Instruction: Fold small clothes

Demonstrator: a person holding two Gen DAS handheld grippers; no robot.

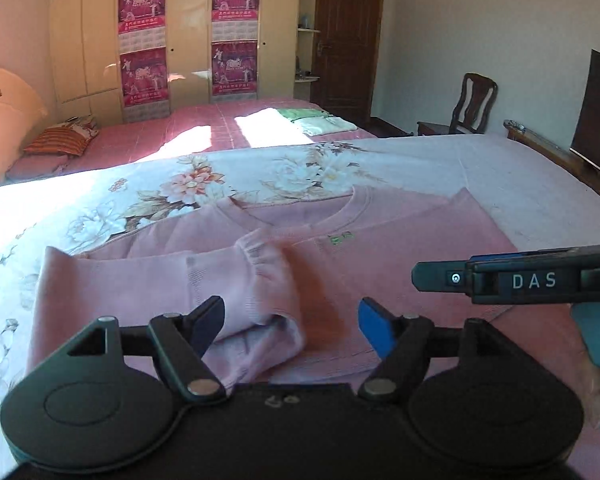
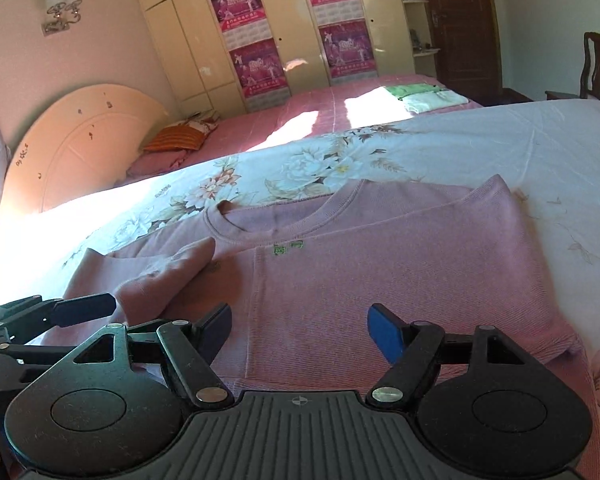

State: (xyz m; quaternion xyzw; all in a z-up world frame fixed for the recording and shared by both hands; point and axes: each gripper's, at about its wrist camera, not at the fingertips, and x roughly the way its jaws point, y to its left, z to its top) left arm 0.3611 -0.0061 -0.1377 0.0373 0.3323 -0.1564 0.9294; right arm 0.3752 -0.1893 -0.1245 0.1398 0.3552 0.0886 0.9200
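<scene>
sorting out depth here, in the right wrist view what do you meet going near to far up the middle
right gripper → pink top → floral sheet → folded clothes on the far pink bed → wardrobe

My left gripper (image 1: 292, 326) and right gripper (image 2: 299, 334) are black with blue fingertip pads, silver pivot screws; one bears "DAS" lettering, possibly a brand.

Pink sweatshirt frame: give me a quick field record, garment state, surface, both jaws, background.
garment: pink sweatshirt, lying flat, neckline away from the cameras
sleeve: left sleeve folded in across the body
surface: floral bedsheet
left gripper: jaws open, nothing pressed, sleeve cuff lying between them
right gripper: jaws open, empty, over the sweatshirt body
background: folded clothes on a second pink bed
</scene>
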